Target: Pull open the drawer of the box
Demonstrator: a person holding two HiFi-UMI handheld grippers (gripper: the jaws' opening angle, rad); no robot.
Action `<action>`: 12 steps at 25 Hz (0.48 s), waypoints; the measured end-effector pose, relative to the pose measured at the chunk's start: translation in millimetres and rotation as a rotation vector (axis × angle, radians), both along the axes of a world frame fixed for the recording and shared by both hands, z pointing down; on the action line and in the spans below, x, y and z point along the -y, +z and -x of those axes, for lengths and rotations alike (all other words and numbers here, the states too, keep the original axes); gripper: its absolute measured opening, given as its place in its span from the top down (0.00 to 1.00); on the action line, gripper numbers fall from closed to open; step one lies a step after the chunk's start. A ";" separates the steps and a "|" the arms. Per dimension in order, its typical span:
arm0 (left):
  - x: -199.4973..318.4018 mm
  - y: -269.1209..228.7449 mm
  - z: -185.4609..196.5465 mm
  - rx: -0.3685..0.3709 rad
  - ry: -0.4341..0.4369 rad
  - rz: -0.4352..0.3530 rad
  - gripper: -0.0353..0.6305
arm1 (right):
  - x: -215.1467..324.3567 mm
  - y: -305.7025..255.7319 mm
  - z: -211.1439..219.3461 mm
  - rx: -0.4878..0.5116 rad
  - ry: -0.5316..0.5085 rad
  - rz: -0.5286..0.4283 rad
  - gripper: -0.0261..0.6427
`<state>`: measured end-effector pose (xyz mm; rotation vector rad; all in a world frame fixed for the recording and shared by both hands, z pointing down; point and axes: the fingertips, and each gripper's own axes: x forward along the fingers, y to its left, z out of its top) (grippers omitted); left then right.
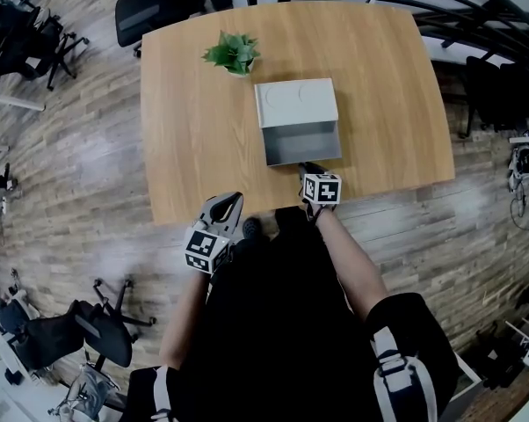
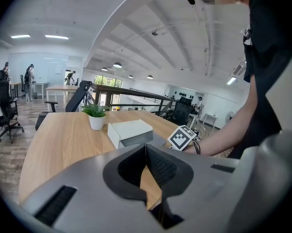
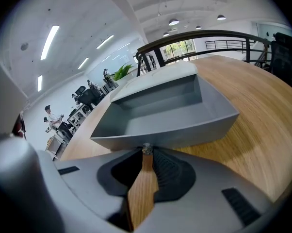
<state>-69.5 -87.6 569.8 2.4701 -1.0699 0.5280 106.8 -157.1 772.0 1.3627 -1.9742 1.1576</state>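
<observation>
As the right gripper (image 1: 307,169) pinched its small knob (image 3: 146,149), the drawer (image 1: 301,143) stood well out of the box (image 1: 296,103) on the table (image 1: 194,130). The left gripper (image 1: 230,201) hung closed and empty. The pull seemed finished, leaving only a gentle release.

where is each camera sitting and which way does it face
Head view: on the person's head, facing steeply down at table, box and open drawer; arms, left gripper, right gripper show.
Left gripper view: on the left gripper, facing across the table to the plant; shut jaws, right forearm show.
Right gripper view: on the right gripper, facing the drawer; jaws shut on its knob.
Both gripper views share the box.
</observation>
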 end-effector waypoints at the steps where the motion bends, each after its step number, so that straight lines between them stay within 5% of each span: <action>1: -0.8 0.2 -0.9 -0.001 0.004 0.000 0.91 | -2.1 -0.3 -0.4 0.002 0.001 -0.004 0.84; 12: -11.6 -1.4 6.4 -0.010 0.004 -0.007 0.91 | -8.2 -7.4 4.9 -0.012 -0.031 -0.033 0.82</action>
